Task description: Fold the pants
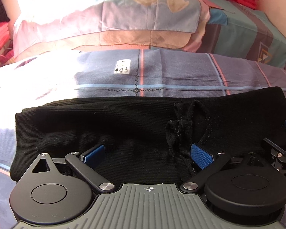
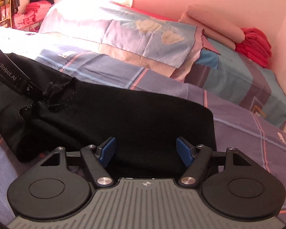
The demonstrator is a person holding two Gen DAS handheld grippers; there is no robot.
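Black knit pants lie folded in a long band across the bed, with a tied drawstring showing right of the middle. My left gripper is open, its blue pads apart, low over the near edge of the pants. In the right wrist view the same pants spread from the left to a squared right end. My right gripper is open over that right end, pads apart with black cloth between them. The left gripper's body shows at the left edge there.
The bed has a blue and purple checked sheet. Patchwork pillows lie at the far side. Folded peach and red cloth is stacked in the back right corner by a pink wall. Red clothes sit on shelves at far left.
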